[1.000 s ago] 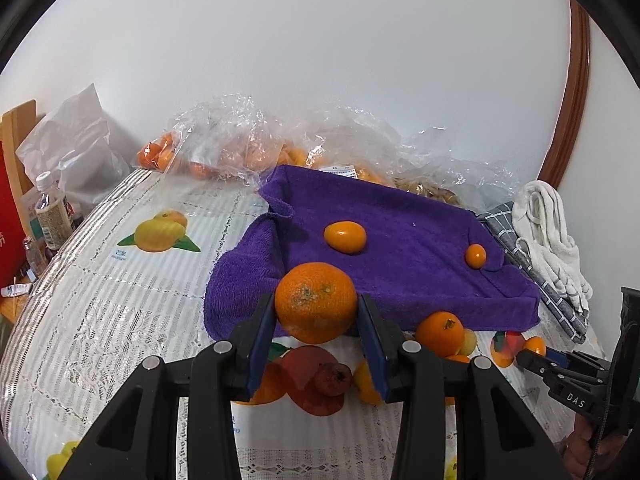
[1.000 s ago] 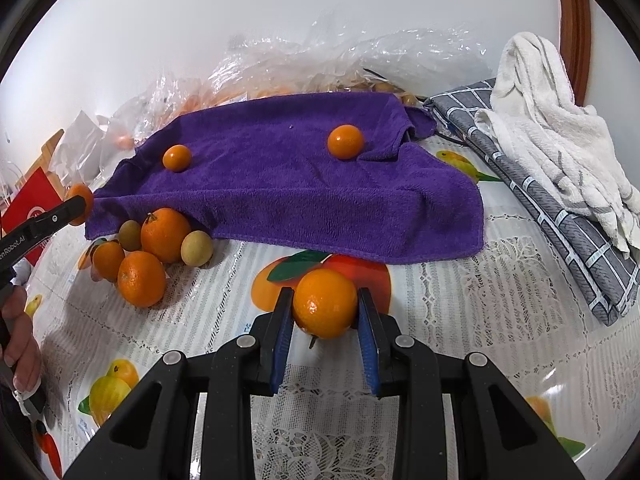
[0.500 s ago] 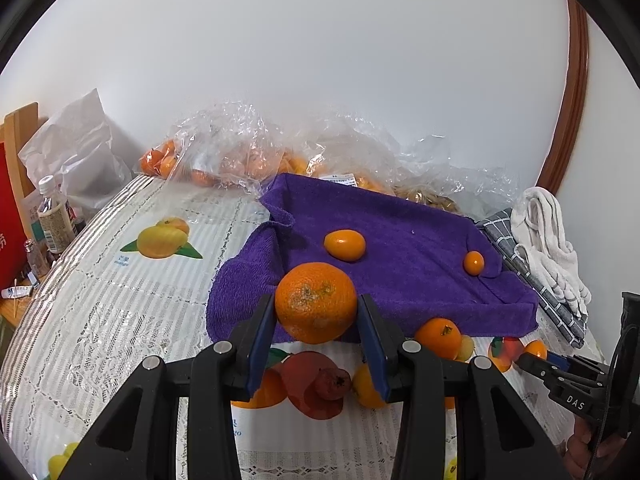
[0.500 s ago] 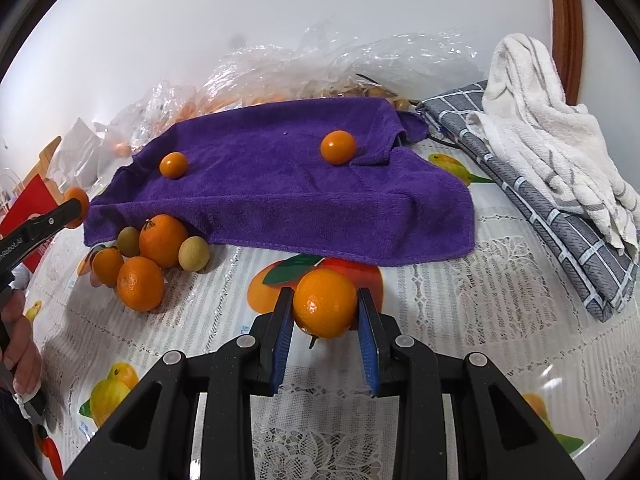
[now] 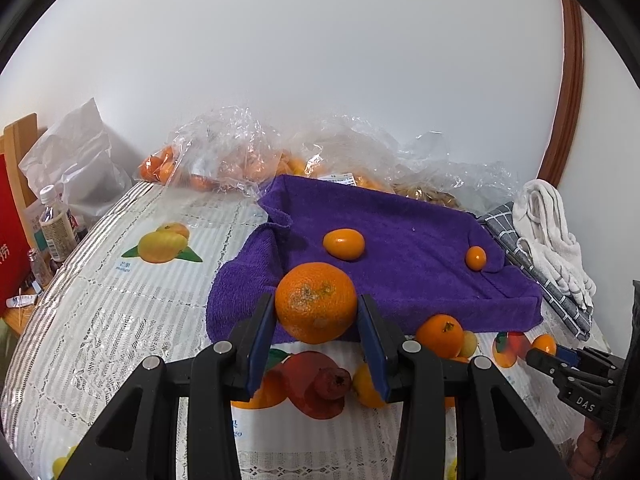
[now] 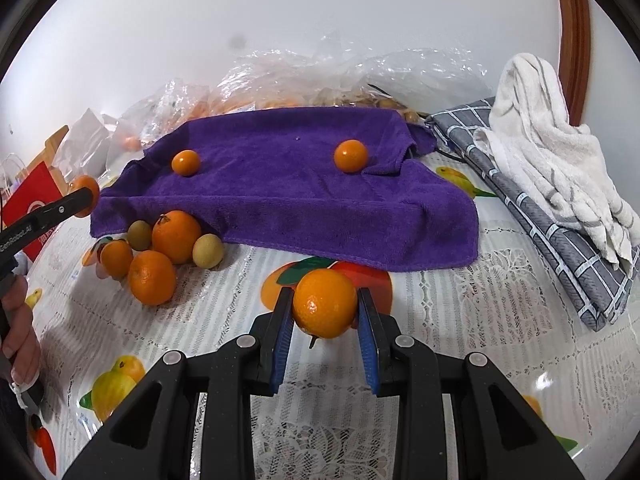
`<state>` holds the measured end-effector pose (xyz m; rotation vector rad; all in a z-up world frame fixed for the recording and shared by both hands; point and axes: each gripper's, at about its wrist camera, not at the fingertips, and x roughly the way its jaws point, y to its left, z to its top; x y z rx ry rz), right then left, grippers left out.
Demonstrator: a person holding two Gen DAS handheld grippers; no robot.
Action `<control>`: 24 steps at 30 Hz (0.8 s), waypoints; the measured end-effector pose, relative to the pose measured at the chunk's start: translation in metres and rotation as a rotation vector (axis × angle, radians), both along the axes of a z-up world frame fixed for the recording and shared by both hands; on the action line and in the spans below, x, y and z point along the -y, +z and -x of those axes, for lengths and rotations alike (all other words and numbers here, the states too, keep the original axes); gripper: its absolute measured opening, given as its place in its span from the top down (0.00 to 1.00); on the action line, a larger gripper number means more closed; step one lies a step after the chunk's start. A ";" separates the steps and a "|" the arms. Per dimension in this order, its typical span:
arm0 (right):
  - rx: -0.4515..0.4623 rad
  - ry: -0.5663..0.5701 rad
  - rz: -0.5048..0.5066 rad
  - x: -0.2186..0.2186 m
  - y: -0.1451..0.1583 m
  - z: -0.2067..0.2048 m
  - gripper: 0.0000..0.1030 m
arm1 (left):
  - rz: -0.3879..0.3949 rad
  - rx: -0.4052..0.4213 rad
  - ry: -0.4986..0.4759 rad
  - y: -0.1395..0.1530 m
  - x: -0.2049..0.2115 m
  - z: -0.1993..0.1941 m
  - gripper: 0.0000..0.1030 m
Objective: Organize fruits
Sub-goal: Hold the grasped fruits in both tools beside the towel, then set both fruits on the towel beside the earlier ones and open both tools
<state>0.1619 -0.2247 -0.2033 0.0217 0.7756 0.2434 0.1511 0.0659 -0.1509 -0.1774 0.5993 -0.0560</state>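
Observation:
My left gripper (image 5: 316, 322) is shut on a large rough-skinned orange (image 5: 316, 302), held above the near edge of a purple towel (image 5: 404, 256). My right gripper (image 6: 325, 322) is shut on a smaller smooth orange (image 6: 325, 303) over the tablecloth, in front of the purple towel (image 6: 280, 196). Two small oranges (image 6: 186, 163) (image 6: 351, 155) lie apart on the towel. A pile of loose oranges and pale green fruits (image 6: 160, 252) sits by the towel's front left corner. In the left wrist view the right gripper (image 5: 556, 354) shows at the right edge.
Clear plastic bags of fruit (image 5: 224, 160) line the wall behind the towel. A grey checked cloth (image 6: 560, 216) and a white towel (image 6: 552, 152) lie at the right. Bottles (image 5: 56, 224) and a red box (image 5: 12, 248) stand at the table's left edge.
Both grippers keep their oranges. The right wrist view has drifted slightly; nothing on the table has moved.

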 end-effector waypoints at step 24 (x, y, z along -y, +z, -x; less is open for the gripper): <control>0.111 0.018 -0.040 0.007 0.060 -0.076 0.70 | 0.064 -0.077 -0.013 0.030 -0.018 -0.046 0.62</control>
